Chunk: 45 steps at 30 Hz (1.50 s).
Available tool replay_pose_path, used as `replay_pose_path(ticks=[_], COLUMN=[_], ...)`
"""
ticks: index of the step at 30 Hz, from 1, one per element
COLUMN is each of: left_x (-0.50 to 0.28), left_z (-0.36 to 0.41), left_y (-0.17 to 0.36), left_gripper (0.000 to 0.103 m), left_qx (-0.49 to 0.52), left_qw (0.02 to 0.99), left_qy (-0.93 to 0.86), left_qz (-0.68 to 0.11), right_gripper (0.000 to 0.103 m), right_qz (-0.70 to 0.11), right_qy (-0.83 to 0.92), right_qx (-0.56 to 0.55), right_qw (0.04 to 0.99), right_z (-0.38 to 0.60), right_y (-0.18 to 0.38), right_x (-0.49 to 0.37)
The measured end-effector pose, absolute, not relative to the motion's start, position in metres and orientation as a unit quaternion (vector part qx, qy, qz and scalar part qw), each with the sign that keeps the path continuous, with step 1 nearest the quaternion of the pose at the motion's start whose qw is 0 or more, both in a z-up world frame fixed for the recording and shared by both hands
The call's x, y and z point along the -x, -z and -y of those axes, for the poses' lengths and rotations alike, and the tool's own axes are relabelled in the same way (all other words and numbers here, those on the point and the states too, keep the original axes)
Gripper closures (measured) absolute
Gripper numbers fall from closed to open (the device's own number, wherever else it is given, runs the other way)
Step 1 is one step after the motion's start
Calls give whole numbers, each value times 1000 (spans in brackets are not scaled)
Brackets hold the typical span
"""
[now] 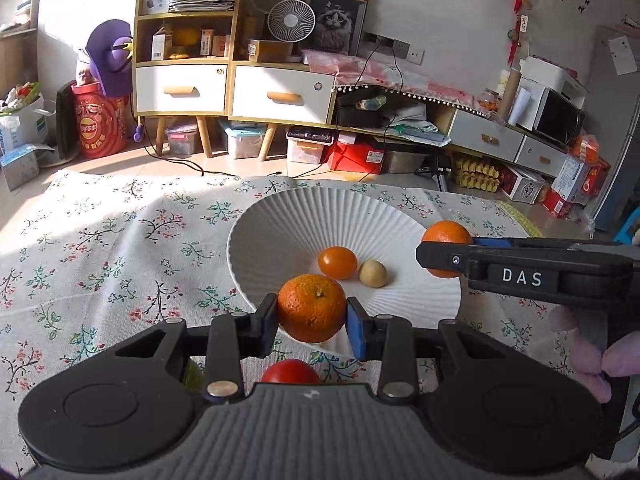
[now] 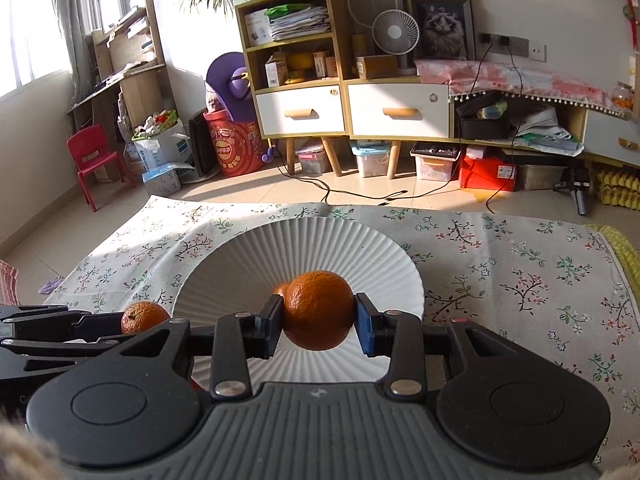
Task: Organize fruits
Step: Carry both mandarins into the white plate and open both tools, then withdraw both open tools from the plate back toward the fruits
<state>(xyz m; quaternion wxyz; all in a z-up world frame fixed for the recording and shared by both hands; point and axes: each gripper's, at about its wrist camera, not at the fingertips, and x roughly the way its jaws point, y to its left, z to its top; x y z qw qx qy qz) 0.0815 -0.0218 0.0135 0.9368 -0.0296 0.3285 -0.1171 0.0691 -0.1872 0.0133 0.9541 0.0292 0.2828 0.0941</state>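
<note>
Left hand-held gripper (image 1: 312,320): grasping a mandarin (image 1: 311,307) at the plate (image 1: 280,220) rim
Right hand-held gripper (image 2: 318,318): grasping an orange (image 2: 318,310) above the plate

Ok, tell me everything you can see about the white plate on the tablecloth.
The plate is round, white and deep, with fine ridges fanning out from its centre to the rim; it looks like ceramic. It sits flat on the flowered tablecloth. Inside lie a small orange fruit and a pale yellowish one, side by side. Each gripper holds an orange above it: the left gripper at the near rim, the right gripper over the middle.
</note>
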Motion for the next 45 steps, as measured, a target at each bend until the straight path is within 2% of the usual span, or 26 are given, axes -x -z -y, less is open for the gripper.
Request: replay_pose_path(ticks=[8,28,31,33,36,42,45], left_x=[-101,-123,-122,-121,-115,-100,-94], left_z=[25,44,43,42,40,28,23], left_y=[-2,11,8,5,-1,-12,-16], left_gripper=[60,59,55,48,37,23,20], left_qx=[29,8,10,11,9,15,12], left_qw=[929,924,922,921,922,926,928], left_qy=[130,145,146,145,141,128,123], left_qz=[-345,-355,-359,-362,-360,-354,-350], right_gripper=[69,68,67,65,53,42,38], right_qz=[-307,-330,-328,-326,-320,-309,-308], right_qy=[-87,-89,-89,-92,-92,-90,-87], right_qx=[-62,-13,-18,-23,-22,-22,-30], right_qw=[946,940,940,941,943,947,947], right_z=[200,190,191,191,189,186,186], right_y=[-6,8,5,2,-2,-11,-14], right_x=[-85,-100,-99,-97,-90,-76,-69])
